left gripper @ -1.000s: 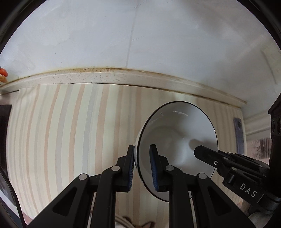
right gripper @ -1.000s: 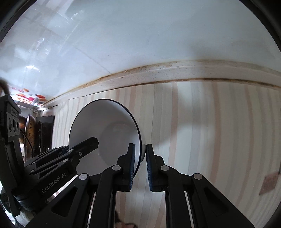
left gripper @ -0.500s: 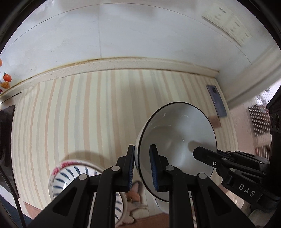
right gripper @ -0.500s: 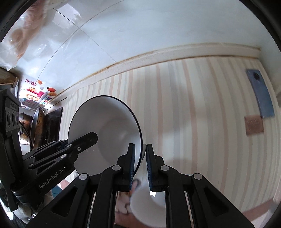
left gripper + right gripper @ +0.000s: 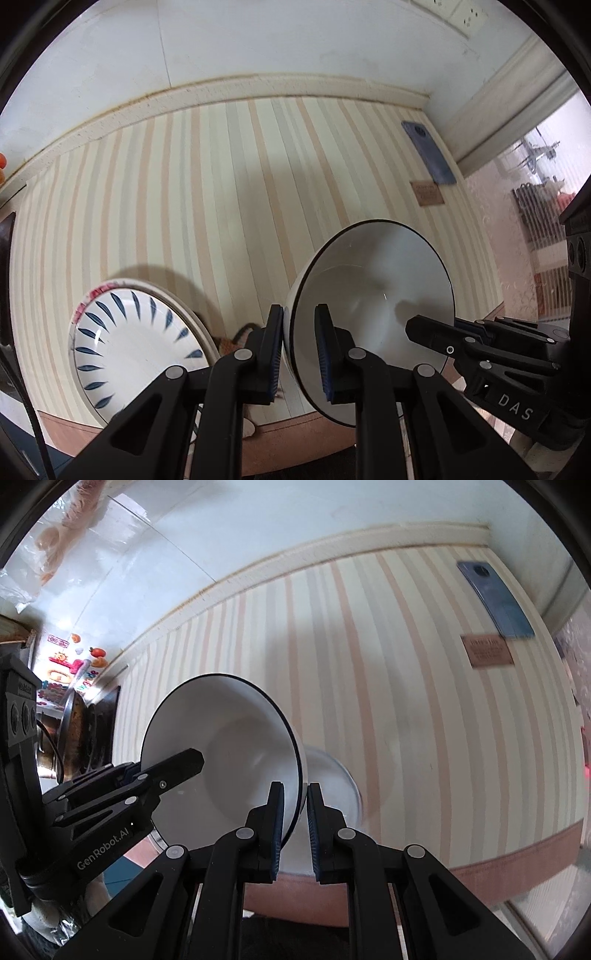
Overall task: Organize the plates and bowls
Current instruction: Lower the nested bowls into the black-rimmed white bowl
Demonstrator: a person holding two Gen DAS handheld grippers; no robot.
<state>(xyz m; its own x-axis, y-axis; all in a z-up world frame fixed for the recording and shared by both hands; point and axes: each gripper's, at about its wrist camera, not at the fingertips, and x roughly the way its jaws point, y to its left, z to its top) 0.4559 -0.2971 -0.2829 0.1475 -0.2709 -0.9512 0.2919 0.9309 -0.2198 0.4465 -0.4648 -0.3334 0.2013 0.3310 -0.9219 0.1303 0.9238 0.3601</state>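
A white bowl with a thin black rim [image 5: 373, 295] hangs in the air between both grippers. My left gripper [image 5: 298, 350] is shut on its left rim. My right gripper [image 5: 295, 814] is shut on its opposite rim; the bowl also shows in the right wrist view [image 5: 229, 746]. Below on the striped mat lies a white plate with blue leaf marks [image 5: 136, 339], stacked on a cream dish. Another white dish [image 5: 332, 790] lies blurred under the bowl in the right wrist view.
The striped mat [image 5: 207, 192] covers the counter up to the white tiled wall [image 5: 258, 40]. A blue phone [image 5: 428, 153] and a brown card [image 5: 427, 192] lie at the far right corner. A dark stove with a pan [image 5: 79, 734] stands at the left.
Both grippers have lifted and pulled back with the bowl. More of the mat shows, and the leaf-patterned plate and the dish below have come further into view.
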